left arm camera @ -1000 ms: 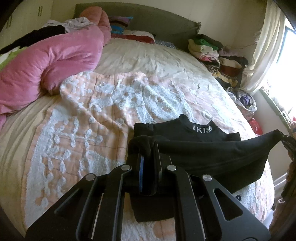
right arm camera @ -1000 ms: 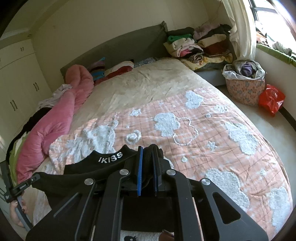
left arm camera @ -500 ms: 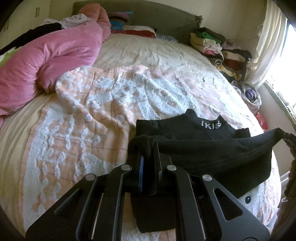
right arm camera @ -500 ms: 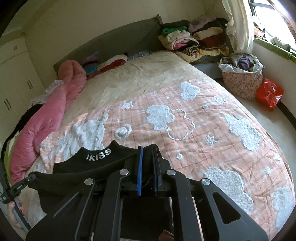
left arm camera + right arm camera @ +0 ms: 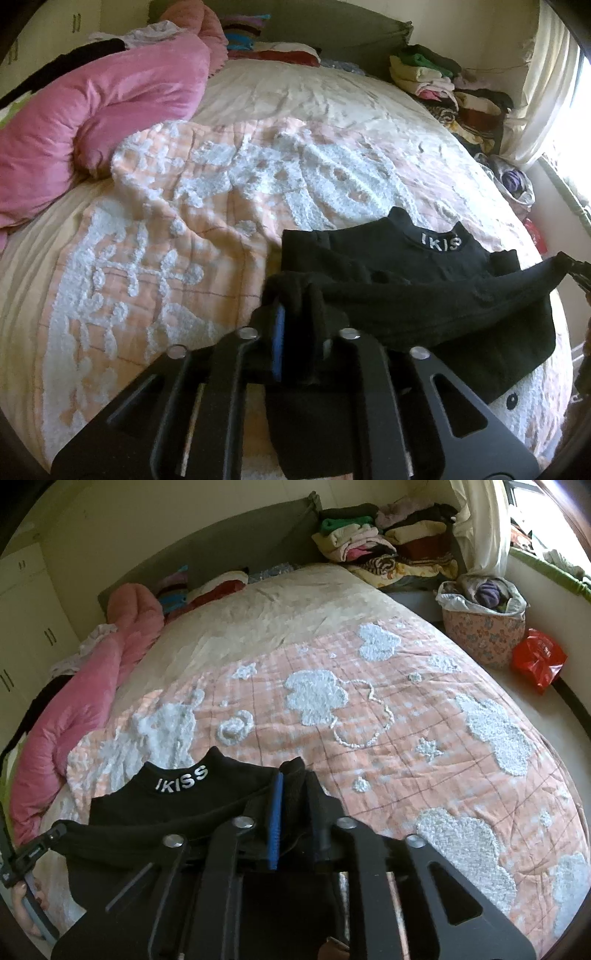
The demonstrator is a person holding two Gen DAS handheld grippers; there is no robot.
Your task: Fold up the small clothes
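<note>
A small black top (image 5: 413,273) with white "IKISS" letters on its collar lies on the pink and white quilt (image 5: 207,206) near the bed's front edge. My left gripper (image 5: 295,317) is shut on one corner of its lower hem. My right gripper (image 5: 295,797) is shut on the other corner. The hem (image 5: 155,830) is stretched taut between them, lifted above the top's body. The collar (image 5: 181,777) lies flat just beyond. The right gripper's tip shows at the right edge of the left wrist view (image 5: 576,267).
A rolled pink duvet (image 5: 92,110) lies along the bed's left side. Stacks of folded clothes (image 5: 384,542) sit at the headboard's right. A floral basket (image 5: 484,627) and a red bag (image 5: 537,659) stand on the floor right of the bed.
Both grippers have carried the stretched hem forward toward the collar. The collar sits closer to the hem in both views.
</note>
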